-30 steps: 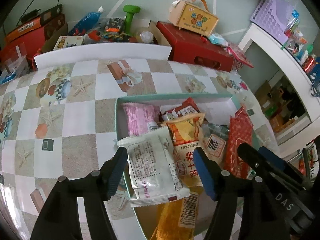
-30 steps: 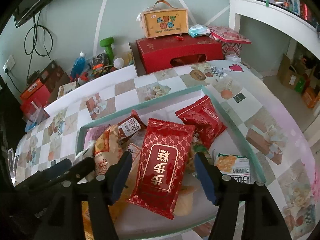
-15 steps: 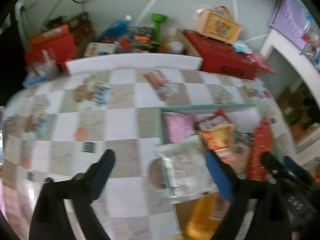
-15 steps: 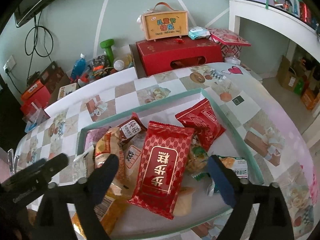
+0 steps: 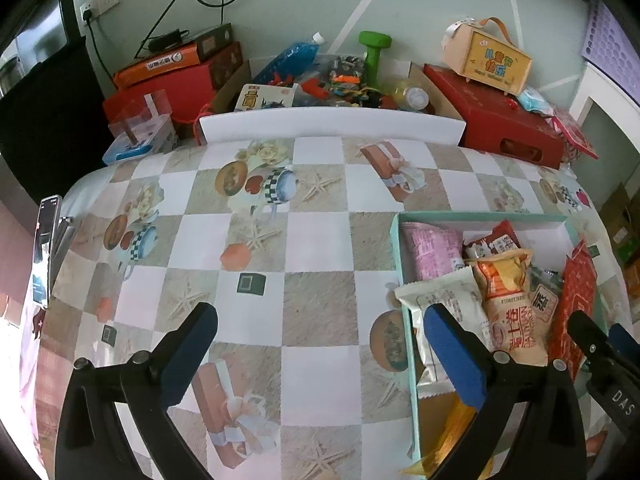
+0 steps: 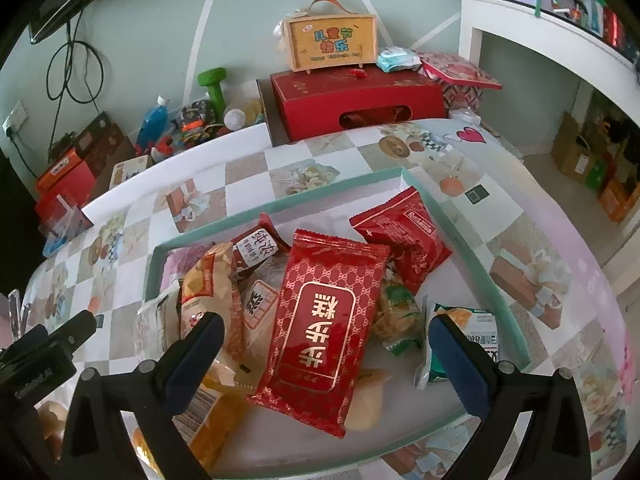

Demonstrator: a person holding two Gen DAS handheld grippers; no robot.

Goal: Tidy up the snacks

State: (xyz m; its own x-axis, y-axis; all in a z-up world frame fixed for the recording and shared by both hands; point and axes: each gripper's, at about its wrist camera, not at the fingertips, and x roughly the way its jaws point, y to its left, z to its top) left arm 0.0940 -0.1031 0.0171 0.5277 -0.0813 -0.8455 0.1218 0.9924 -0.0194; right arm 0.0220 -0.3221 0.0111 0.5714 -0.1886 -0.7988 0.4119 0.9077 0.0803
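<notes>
A teal-rimmed box point(image 6: 280, 204) on the checked tablecloth holds several snack packets. My right gripper point(image 6: 326, 328) hovers over it, its jaws opening wide. A big red patterned packet point(image 6: 332, 276) lies loose between them on the pile, untouched by the pads. My left gripper point(image 5: 318, 320) is over bare tablecloth left of the box point(image 5: 480, 216), jaws opening with nothing between them. A white packet point(image 5: 444, 300) lies across the box's left rim beside its right finger. An orange packet point(image 5: 508, 300) and a pink packet point(image 5: 432, 248) lie behind it.
A red gift box point(image 6: 356, 96) with a yellow carry case point(image 6: 332, 44) stands past the table's far edge, beside a green dumbbell point(image 5: 374, 52) and a crate of clutter. A phone point(image 5: 46, 252) stands at the left edge. A white shelf point(image 6: 540, 40) is on the right.
Both grippers' jaws have spread wide. The left let go of the white packet and swung left over the tablecloth. The right released the red packet and stayed put.
</notes>
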